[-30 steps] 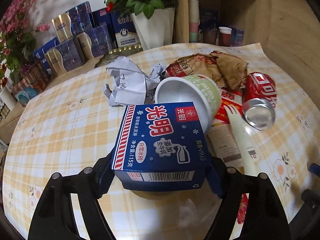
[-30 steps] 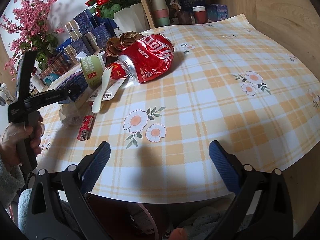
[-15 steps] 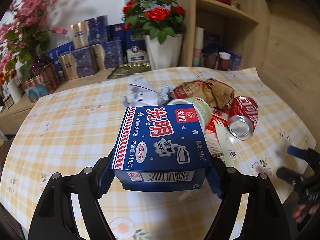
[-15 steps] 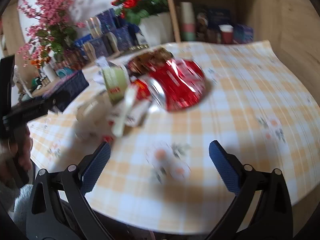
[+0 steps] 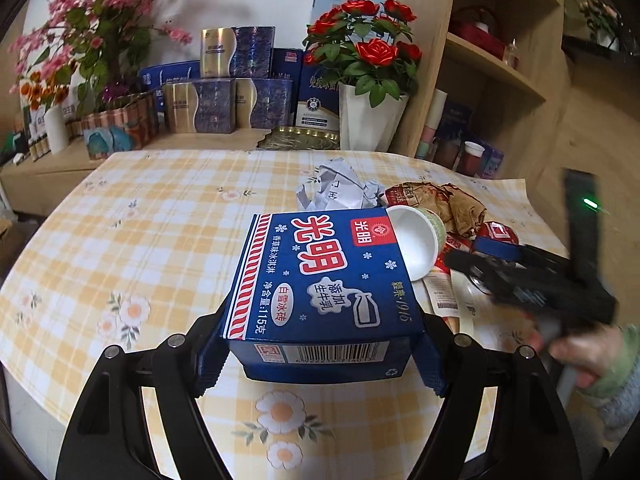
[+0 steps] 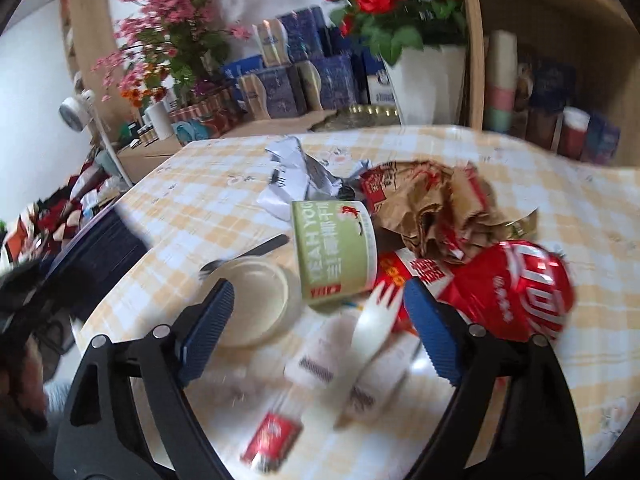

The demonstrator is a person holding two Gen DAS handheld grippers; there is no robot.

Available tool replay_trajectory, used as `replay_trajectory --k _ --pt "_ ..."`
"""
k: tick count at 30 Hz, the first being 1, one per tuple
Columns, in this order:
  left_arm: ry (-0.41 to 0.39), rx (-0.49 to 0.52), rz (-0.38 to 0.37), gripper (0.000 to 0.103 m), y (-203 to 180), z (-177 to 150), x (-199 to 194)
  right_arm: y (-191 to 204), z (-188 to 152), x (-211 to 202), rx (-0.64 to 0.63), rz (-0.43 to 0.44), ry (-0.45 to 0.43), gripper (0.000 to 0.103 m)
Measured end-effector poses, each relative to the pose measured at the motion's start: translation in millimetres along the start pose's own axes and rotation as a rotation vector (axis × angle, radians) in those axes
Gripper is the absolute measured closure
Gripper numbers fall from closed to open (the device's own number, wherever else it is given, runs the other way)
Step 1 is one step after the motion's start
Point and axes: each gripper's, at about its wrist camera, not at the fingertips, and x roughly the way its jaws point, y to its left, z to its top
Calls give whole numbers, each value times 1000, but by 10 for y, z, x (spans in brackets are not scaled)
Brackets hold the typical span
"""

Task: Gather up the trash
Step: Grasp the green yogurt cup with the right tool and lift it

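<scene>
My left gripper point(image 5: 320, 344) is shut on a blue ice-cream carton point(image 5: 320, 276) and holds it above the table's near edge. My right gripper point(image 6: 320, 320) is open, hovering over the trash pile: a green paper cup point(image 6: 334, 252) on its side, a white plastic fork point(image 6: 376, 320), a clear lid point(image 6: 256, 300), a crushed red can point(image 6: 516, 292), a brown paper bag point(image 6: 432, 208) and crumpled white paper point(image 6: 296, 176). The right gripper also shows in the left wrist view point(image 5: 532, 280), over the can.
The round table has a yellow checked cloth point(image 5: 140, 232). A white vase of red roses point(image 5: 368, 120) and blue gift boxes point(image 5: 224, 100) stand behind it. A wooden shelf point(image 5: 480, 80) is at the right. A small red wrapper point(image 6: 272, 436) lies near the edge.
My left gripper has lifted and drawn back with the carton. My right gripper has moved left and forward over the trash pile, now above the fork and cup.
</scene>
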Motion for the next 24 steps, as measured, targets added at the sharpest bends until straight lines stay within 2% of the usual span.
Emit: replay_trajectory --k 7,10,11,12,20,22,23,24 --pt "-2 -4 -9 28 14 -101 -65 28 145 263 -6 -27 34 20" --pt "1 -16 -18 28 39 -123 -96 13 173 337 10 -35 39 24" --pt "0 -16 -18 28 46 -132 -109 13 172 335 8 -38 37 34" --pt "-2 -17 -15 28 49 -141 -122 30 169 321 4 -47 38 49" --pt "-20 -40 -11 28 87 -204 -272 278 86 -177 -6 -1 -102 52" --pt "-17 -25 -4 28 71 -229 -298 283 51 -280 11 10 -113 57" --pt "-15 -21 -2 28 66 -243 -309 283 36 -312 18 6 -114 64" --pt "-12 -21 -1 28 61 -253 -316 276 11 -338 27 -2 -103 78"
